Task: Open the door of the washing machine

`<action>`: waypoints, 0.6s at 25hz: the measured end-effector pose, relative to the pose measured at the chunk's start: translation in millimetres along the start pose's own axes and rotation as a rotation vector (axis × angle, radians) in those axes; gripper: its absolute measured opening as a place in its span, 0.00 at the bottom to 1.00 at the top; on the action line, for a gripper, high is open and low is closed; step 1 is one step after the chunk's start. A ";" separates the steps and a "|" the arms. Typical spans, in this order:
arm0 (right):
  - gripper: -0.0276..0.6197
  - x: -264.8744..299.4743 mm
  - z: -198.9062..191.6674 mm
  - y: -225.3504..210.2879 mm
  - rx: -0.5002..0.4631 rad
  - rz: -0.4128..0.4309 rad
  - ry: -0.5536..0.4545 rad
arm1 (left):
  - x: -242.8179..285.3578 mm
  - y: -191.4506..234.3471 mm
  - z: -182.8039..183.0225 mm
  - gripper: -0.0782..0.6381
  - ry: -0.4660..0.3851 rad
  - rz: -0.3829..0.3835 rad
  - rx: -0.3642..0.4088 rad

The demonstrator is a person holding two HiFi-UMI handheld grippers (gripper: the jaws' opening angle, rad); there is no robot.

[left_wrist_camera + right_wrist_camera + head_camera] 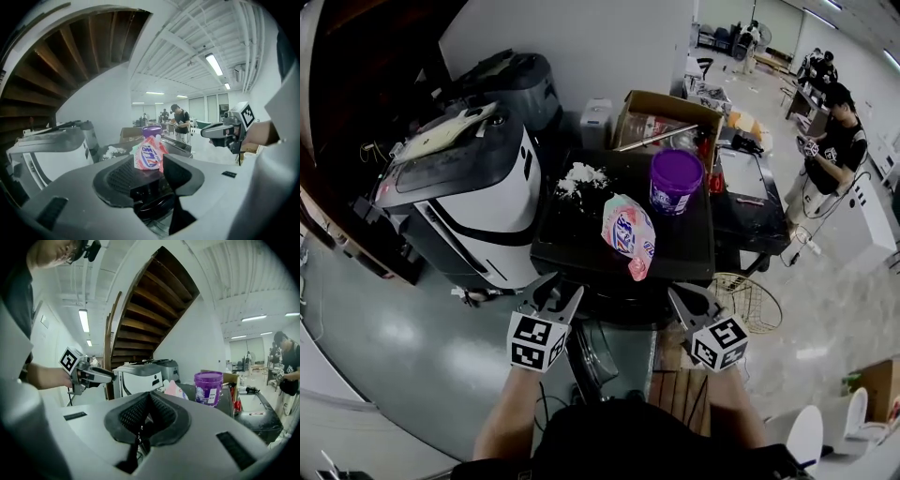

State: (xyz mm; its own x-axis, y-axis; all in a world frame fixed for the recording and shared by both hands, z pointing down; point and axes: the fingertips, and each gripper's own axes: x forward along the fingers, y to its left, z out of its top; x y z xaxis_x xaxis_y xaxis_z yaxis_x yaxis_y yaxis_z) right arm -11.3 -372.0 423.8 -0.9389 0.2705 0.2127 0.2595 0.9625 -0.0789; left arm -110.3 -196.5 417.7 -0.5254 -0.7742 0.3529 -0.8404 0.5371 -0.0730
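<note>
The left gripper [551, 295] hovers with its jaws partly apart and empty; the right gripper [694, 302] has its jaws pressed together on nothing. Both hang just in front of the washing machine [572, 239], whose dark top carries a detergent bag [627, 232]. What seems to be its round door [595, 361] shows dimly below them.
</note>
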 end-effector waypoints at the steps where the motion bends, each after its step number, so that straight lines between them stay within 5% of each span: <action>1: 0.07 -2.4 7.9 -2.0 -0.024 -0.015 -0.016 | 0.2 1.7 8.1 0.39 -0.021 0.000 -0.001; 5: 0.07 -9.2 35.7 -5.6 -0.121 -0.054 -0.069 | 1.0 11.9 31.7 0.27 -0.090 0.009 -0.017; 15: 0.07 -11.9 39.7 -16.0 -0.049 -0.102 -0.097 | -0.8 28.4 31.0 0.22 -0.110 0.029 -0.068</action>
State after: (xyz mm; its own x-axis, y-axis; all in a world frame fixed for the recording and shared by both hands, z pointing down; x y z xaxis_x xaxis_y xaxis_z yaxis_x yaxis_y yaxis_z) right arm -13.2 -391.4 383.8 -0.9778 0.1707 0.1216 0.1704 0.9853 -0.0134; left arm -137.9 -191.0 386.4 -0.5640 -0.7880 0.2469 -0.8156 0.5783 -0.0172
